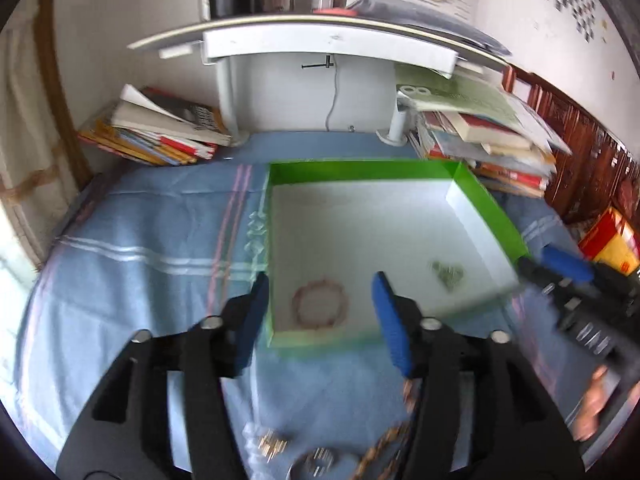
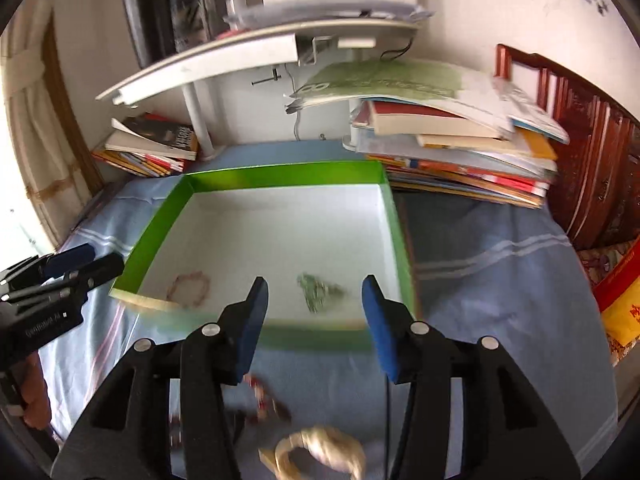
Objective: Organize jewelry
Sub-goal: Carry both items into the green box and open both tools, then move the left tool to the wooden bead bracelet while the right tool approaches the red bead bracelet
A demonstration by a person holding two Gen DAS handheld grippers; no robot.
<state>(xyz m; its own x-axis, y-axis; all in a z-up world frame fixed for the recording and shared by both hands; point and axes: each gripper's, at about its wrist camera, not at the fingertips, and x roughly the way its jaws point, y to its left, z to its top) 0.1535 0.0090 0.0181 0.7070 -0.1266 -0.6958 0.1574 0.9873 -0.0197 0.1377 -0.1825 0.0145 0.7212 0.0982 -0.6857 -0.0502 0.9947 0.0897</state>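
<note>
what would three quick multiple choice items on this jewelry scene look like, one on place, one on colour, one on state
1. Where does the reddish bead bracelet lie?
A. on the book stack
B. inside the box, near its front left corner
C. on the shelf

2. What colour are the outer walls of the box?
A. green
B. red
C. black

3. How do the left gripper fingers stand?
A. shut on the bracelet
B. apart, holding nothing
C. shut on the box wall

Answers: 1 B, the ring of beads rests on the white floor by that corner. 2 A, the rim and sides are bright green. 3 B, a clear gap shows between the blue pads, with nothing pressed.
</note>
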